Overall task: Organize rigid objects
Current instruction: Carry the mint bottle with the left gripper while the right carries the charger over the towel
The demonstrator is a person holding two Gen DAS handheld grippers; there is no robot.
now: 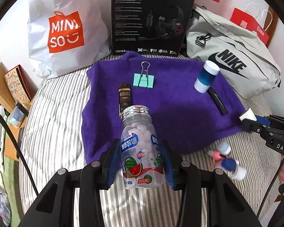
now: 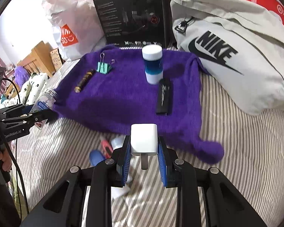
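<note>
My left gripper [image 1: 140, 162] is shut on a clear candy bottle [image 1: 142, 147] with a silver threaded neck and a watermelon label, held above the striped bed. My right gripper [image 2: 143, 151] is shut on a white charger plug [image 2: 144, 139], prongs toward the camera. A purple cloth [image 1: 179, 102] [image 2: 123, 98] lies ahead of both. On it sit a mint binder clip [image 1: 143, 79] [image 2: 103, 67], a gold-brown tube [image 1: 124, 97] [image 2: 84, 81], a blue and white cylinder [image 1: 206, 76] [image 2: 152, 64] and a black flat case [image 1: 217, 102] [image 2: 164, 96].
Small pink, blue and white items [image 1: 225, 158] [image 2: 108, 149] lie on the striped sheet [image 1: 56, 113] near the cloth's front edge. At the back stand a white Miniso bag [image 1: 64, 28], a black headset box [image 1: 149, 17] and a grey Nike bag [image 1: 232, 60]. A hand [image 2: 1, 158] holds the left gripper's handle.
</note>
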